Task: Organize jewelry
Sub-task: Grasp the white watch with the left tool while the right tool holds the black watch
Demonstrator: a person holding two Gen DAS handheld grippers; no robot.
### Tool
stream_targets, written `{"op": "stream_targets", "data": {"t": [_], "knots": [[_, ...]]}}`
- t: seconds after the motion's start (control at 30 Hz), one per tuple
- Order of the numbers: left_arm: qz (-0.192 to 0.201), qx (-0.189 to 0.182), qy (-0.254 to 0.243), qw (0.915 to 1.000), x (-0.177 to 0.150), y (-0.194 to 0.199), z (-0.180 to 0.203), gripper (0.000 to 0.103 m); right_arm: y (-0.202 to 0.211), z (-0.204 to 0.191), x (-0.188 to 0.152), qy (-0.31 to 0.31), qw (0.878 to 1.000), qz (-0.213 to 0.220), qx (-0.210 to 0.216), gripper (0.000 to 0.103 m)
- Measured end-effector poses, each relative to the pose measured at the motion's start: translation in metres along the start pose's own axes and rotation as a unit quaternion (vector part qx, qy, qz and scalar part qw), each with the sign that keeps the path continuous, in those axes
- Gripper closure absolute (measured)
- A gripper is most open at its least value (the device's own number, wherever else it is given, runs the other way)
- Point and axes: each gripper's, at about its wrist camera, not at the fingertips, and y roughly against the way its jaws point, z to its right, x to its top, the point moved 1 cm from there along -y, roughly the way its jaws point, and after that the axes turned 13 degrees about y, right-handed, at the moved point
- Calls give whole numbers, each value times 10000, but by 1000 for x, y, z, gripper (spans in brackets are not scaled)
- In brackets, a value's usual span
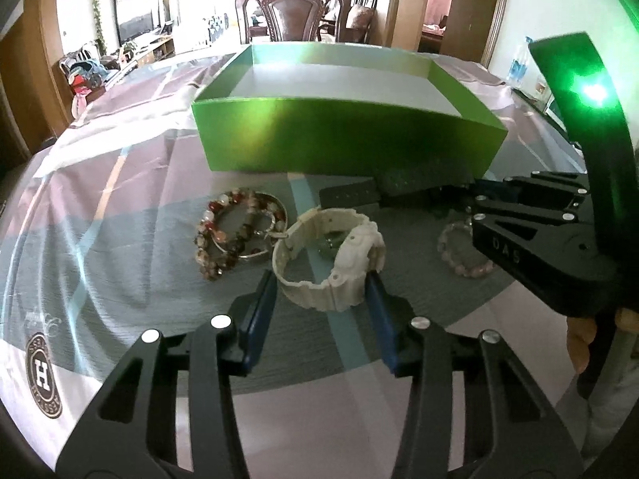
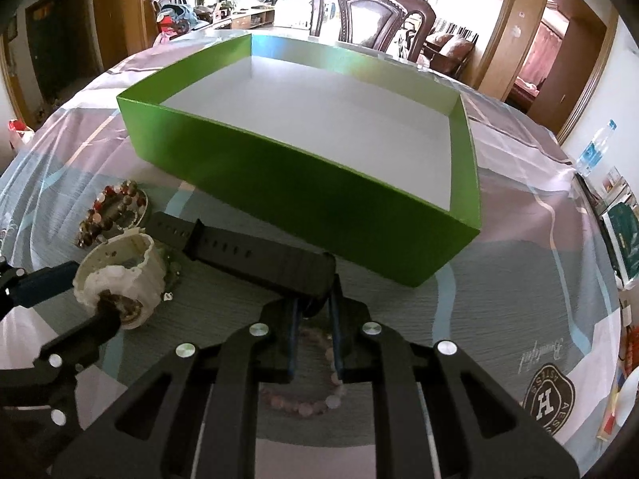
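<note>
Closing left claw (image 1: 321, 279) around cream plastic wristwatch (image 1: 331, 255) lying looped on tabletop just ahead, right claw (image 2: 313, 305) clamping black rubber watch strap (image 2: 255, 253) near empty green cardboard box (image 2: 303, 183).

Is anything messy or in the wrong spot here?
Yes. The green box is empty, while the jewelry sits jumbled on the tablecloth: a white watch leans against the beaded bracelets, beside a black watch.
</note>
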Motion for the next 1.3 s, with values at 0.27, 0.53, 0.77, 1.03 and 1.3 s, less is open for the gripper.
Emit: {"op": "stream_targets", "data": {"t": [0.27,0.53,0.77,1.03,1.3], "knots": [[89,-187,12,9998,6,14,-1,83,8,8,-1,-153,9998,116,49,90],[75,-112,-184,9997,9,5,11,34,-3,8,0,-159,9998,-56,84,90],[-82,145,-363,9992,17,-17,17,31,-6,7,0,-154,9998,-93,109,90],[-172,-62,-182,9997,19,-16,8,77,2,7,0,-171,9997,92,150,91],[57,73,-208,9997,21,0,3,68,3,14,2,-333,9993,148,105,93]]}}
